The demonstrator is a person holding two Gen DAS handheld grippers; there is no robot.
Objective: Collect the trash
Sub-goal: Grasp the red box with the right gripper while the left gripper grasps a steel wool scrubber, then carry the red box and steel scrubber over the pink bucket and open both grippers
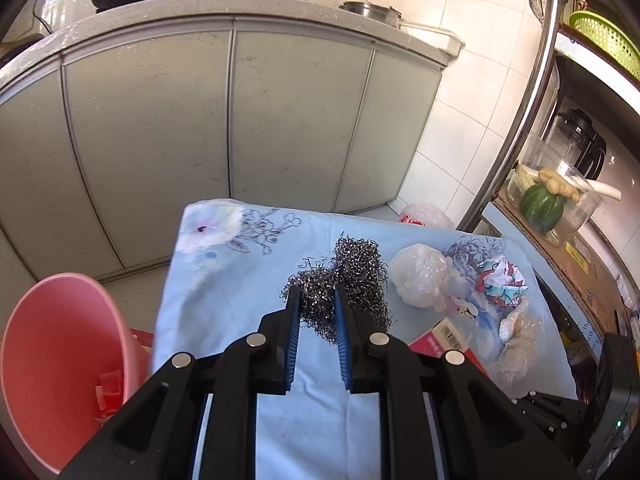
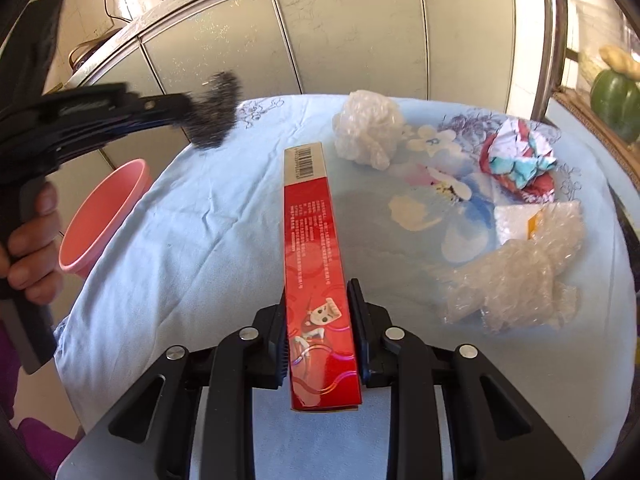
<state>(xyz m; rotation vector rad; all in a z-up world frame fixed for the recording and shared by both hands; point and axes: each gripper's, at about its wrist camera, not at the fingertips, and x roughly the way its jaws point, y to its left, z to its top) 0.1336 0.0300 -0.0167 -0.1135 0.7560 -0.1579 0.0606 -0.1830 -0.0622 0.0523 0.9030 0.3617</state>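
The left gripper (image 1: 316,304) pinches a steel wool scourer (image 1: 344,280) between its narrowed blue pads, lifted clear of the blue floral cloth (image 1: 224,280). The right gripper (image 2: 318,316) is clamped on the near end of a long red box (image 2: 312,248), which points toward twelve o'clock. Beyond the box, at one to three o'clock, lie a white plastic ball (image 2: 368,128), crumpled printed paper (image 2: 516,156) and bubble wrap (image 2: 528,268). At nine o'clock, beside the table, a pink bin (image 1: 60,364) holds something red at its bottom.
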